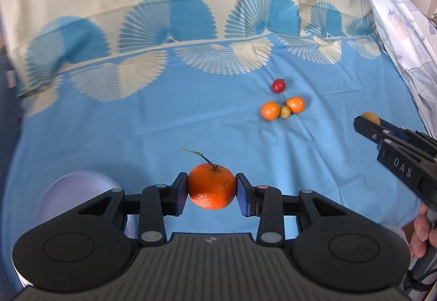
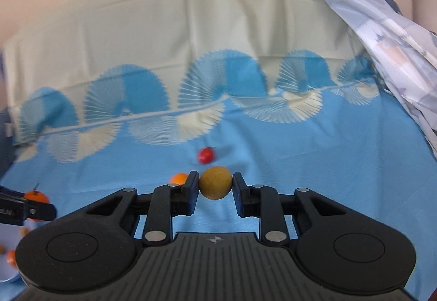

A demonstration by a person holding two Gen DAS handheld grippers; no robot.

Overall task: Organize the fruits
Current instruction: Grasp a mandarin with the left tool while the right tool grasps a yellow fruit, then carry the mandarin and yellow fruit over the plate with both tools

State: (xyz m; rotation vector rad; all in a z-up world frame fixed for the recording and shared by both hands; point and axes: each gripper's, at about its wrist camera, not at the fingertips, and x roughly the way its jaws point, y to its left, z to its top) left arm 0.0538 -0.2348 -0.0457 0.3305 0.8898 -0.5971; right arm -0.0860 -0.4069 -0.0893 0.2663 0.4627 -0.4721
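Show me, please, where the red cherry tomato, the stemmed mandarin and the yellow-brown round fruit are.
red cherry tomato (image 1: pixel 278 85): left wrist view, middle of its skin.
stemmed mandarin (image 1: pixel 211 189): left wrist view, front face.
yellow-brown round fruit (image 2: pixel 215 183): right wrist view, centre.

A large orange mandarin (image 1: pixel 211 189) with a thin twig on its stem is sitting upright, clamped at its sides and lifted clear of the blue bedsheet (image 1: pixel 164 131). A small, round, dull yellow-brown fruit (image 2: pixel 215 183) is being pinched the same way above the sheet. Farther off, a red cherry tomato (image 1: pixel 278 85) is lying alone on the sheet, and near it two small mandarins (image 1: pixel 269 110) are resting with a little yellowish fruit (image 1: pixel 285 112) touching both of them, wedged between.
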